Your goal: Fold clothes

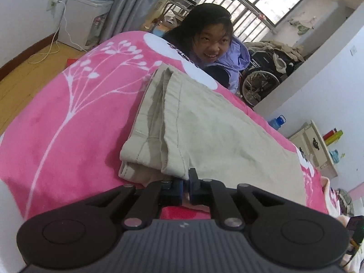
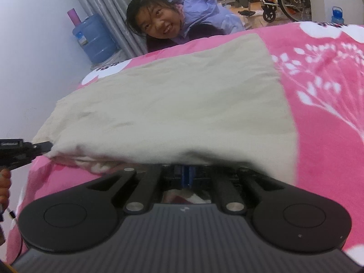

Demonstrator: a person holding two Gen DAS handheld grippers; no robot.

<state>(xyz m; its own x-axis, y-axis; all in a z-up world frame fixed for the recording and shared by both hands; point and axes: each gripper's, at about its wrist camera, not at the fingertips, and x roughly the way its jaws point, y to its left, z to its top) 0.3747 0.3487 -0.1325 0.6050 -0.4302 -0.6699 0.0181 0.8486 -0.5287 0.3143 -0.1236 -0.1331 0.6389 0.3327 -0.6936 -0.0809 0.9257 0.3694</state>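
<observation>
Beige trousers (image 1: 216, 122) lie partly folded on the pink blanket (image 1: 68, 118), hem at the bed's near edge. Left gripper (image 1: 185, 183) and right gripper (image 2: 186, 173) both clamp that hem, seemingly. Lift evenly and keep the corners level. Only the right view shows the left gripper from the side.

Bare pink blanket (image 1: 56, 122) beside trousers (image 1: 216, 132); person (image 1: 227, 66) beyond.
</observation>
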